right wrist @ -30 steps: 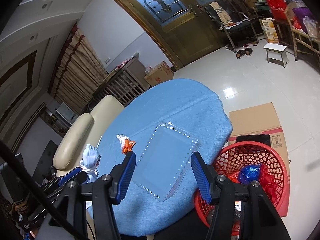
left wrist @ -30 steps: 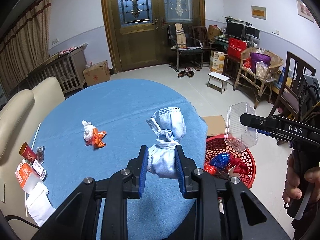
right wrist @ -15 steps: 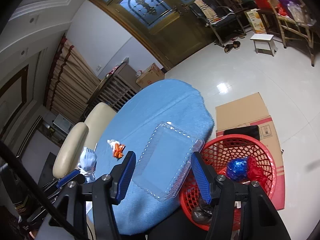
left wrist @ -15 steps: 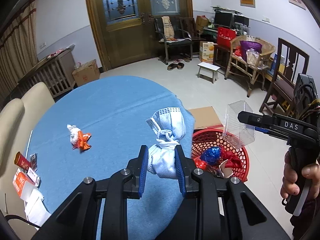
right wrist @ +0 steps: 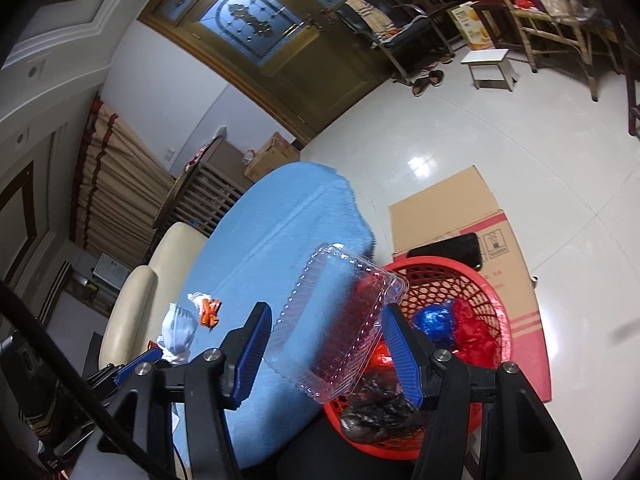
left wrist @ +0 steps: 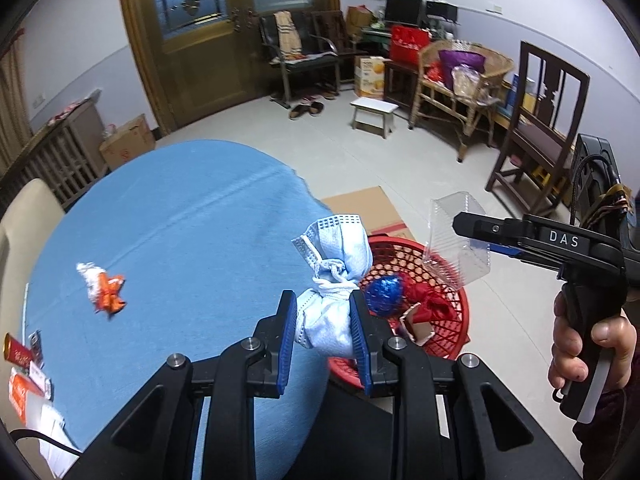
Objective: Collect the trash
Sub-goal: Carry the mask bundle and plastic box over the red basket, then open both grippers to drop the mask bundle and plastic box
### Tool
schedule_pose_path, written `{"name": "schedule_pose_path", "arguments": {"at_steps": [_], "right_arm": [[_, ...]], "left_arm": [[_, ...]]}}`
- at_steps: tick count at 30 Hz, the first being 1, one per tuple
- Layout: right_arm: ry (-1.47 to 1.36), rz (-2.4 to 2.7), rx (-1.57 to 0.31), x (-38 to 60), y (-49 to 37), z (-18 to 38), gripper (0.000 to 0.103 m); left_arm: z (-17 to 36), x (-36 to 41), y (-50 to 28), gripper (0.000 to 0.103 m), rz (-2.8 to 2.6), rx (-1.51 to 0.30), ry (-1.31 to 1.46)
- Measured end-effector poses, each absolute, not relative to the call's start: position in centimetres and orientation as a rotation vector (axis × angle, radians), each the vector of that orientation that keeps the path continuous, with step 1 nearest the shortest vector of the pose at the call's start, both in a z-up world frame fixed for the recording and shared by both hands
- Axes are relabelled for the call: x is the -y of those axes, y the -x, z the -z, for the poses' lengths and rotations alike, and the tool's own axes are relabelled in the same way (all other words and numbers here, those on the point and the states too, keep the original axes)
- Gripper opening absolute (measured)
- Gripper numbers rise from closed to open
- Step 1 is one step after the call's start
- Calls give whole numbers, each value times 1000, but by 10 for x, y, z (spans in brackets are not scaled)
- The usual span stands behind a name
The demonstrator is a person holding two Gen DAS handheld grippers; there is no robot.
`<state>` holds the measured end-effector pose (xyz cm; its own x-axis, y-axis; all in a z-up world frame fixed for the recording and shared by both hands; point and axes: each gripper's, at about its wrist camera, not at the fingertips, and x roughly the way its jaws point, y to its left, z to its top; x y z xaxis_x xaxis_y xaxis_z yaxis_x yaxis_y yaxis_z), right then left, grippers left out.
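Observation:
My left gripper (left wrist: 325, 326) is shut on a knotted light-blue face mask (left wrist: 334, 284) and holds it over the table's right edge, beside the red mesh basket (left wrist: 448, 344). My right gripper (right wrist: 327, 354) is shut on a clear plastic clamshell tray (right wrist: 340, 320) and holds it tilted above the basket's (right wrist: 488, 300) near rim. The tray (left wrist: 454, 248) also shows in the left wrist view, over the basket. An orange-and-white wrapper (left wrist: 102, 288) lies on the blue tablecloth (left wrist: 180, 240). The basket holds blue and red foil trash (right wrist: 452, 320) and a dark bag.
Flat cardboard (right wrist: 452, 212) lies on the floor behind the basket. Small packets and papers (left wrist: 26, 368) lie at the table's left edge by a cream sofa (right wrist: 132, 312). Chairs, a stool (left wrist: 374, 114) and boxes stand by the far wall.
Both grippers have moved right toward the basket with their loads. The mask now hangs at the table edge and the tray is over the basket rim.

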<state>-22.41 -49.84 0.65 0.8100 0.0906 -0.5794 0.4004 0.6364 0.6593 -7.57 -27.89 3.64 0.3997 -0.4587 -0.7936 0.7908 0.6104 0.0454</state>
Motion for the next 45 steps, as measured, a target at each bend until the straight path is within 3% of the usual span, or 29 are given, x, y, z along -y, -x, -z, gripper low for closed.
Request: {"name": "schedule_pose_path", "arguments": {"at_steps": [16, 21, 42, 43, 45], "right_arm": [[-953, 248, -716, 517, 231, 37, 62], [-970, 262, -746, 517, 230, 47, 63], [-952, 214, -761, 495, 210, 33, 68], [-940, 208, -759, 492, 208, 30, 68], [-915, 201, -761, 486, 204, 25, 68]], "left_arm": [[18, 323, 72, 32, 933, -1001, -475], [30, 330, 70, 38, 939, -1028, -473], [-2, 262, 63, 41, 878, -913, -381], [-4, 255, 63, 42, 868, -906, -374], [-8, 238, 60, 61, 831, -883, -355]]}}
